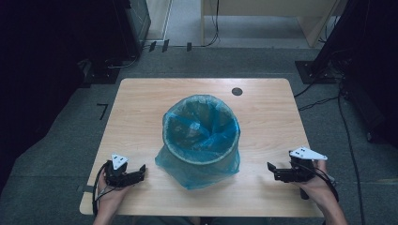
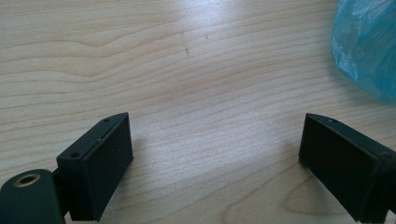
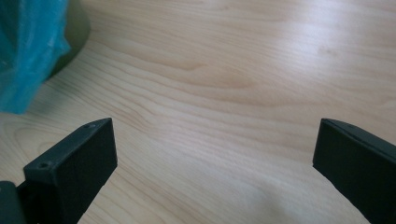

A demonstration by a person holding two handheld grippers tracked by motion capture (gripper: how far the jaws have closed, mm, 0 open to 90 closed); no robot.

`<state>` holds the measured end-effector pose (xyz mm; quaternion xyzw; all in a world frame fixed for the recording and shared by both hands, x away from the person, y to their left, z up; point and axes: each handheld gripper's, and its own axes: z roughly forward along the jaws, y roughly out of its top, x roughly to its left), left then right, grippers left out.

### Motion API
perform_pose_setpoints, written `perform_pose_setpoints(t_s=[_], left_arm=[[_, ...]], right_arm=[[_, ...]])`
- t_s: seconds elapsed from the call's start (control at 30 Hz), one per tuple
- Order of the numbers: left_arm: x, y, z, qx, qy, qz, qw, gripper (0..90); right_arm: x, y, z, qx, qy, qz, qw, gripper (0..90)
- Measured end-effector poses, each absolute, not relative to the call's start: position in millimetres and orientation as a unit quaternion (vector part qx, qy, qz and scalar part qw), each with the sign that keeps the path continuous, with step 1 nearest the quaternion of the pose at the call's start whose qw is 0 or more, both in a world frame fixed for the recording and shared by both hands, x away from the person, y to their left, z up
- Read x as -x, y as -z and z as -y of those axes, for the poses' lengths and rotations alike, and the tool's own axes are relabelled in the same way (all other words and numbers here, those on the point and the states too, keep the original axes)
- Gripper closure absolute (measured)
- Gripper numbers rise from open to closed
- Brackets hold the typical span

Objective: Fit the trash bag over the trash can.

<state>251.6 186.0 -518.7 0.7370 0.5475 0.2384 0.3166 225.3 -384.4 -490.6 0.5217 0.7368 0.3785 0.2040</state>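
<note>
a round bin lined with a blue plastic bag (image 1: 201,140) stands at the middle of the light wooden table (image 1: 263,117), the left gripper (image 1: 141,172) near its left, the right gripper (image 1: 271,169) well off its right, both near the front edge.

Table (image 1: 141,112) pale matt wood; bin liner (image 1: 206,168) thin glossy blue plastic.

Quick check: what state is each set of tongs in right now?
Left tongs: open, holding nothing, over the table.
Right tongs: open, holding nothing, beside the blue bin bag.
</note>
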Motion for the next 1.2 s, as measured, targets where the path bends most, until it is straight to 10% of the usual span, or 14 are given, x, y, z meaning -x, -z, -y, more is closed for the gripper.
perform_pose_setpoints(t_s=[1.2], left_arm=[[-251.3, 518.7, -185.8, -0.737, -0.239, -0.548, 0.316, 9.2]], right_arm=[[-200.1, 526.2, 418.7, -0.615, -0.295, -0.689, 0.245, 0.0]])
